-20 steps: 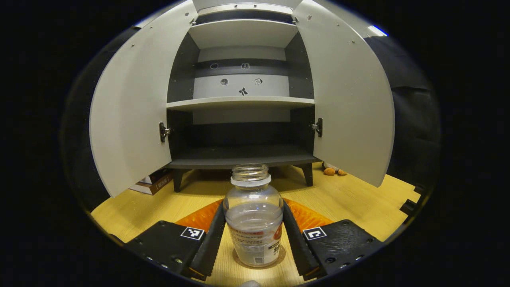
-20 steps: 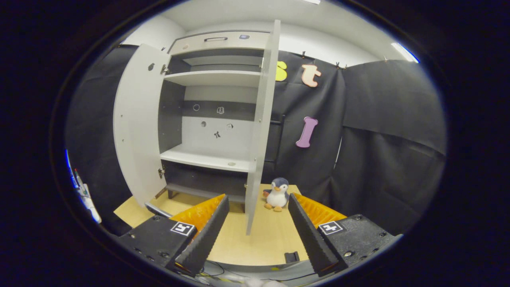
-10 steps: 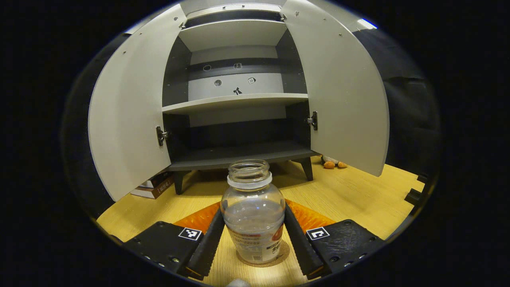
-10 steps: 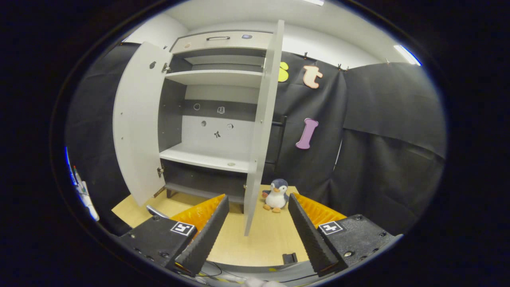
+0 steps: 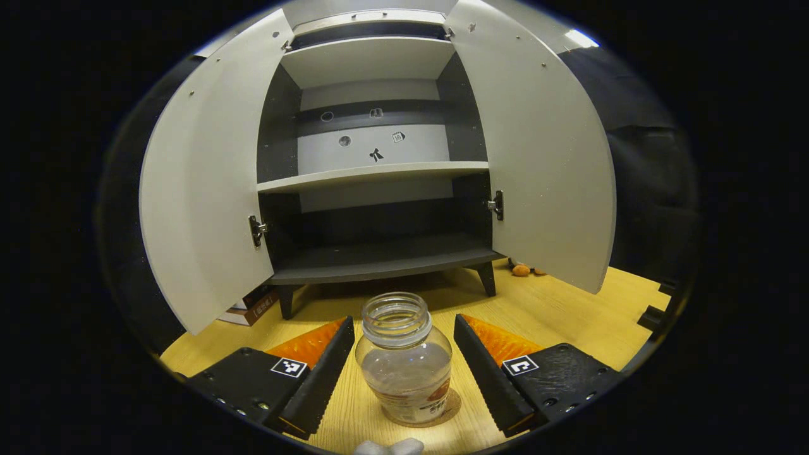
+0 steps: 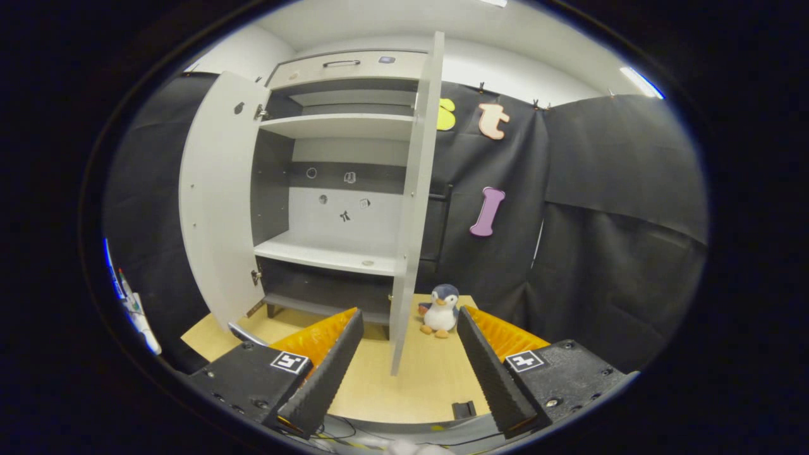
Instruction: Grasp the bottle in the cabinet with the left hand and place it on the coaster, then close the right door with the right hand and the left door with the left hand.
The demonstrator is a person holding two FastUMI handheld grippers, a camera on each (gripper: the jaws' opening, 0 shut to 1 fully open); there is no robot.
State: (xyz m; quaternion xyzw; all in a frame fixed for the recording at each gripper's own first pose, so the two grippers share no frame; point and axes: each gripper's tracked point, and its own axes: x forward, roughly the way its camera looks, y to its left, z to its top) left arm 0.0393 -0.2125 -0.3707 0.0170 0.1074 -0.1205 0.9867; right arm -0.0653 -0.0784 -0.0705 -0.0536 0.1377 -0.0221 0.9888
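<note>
A clear, uncapped plastic bottle [image 5: 404, 360] with a printed label stands upright on a round brown coaster [image 5: 450, 404] on the pale wooden tabletop [image 5: 569, 316], in front of the open cabinet.

In the left gripper view, the left gripper [image 5: 403, 370] sits with its jaws spread, one finger on each side of the bottle and a gap showing on both sides, so neither touches it. Behind stands the grey two-door cabinet [image 5: 379, 170], its left door [image 5: 202, 183] and right door [image 5: 543, 158] both swung wide, its shelves bare. A stack of books [image 5: 249, 306] lies by the cabinet's left leg. In the right gripper view, the right gripper [image 6: 404, 366] is open and holds nothing, facing the right door's edge [image 6: 414, 208]; a small plush penguin [image 6: 439, 309] sits on the table near the door.
</note>
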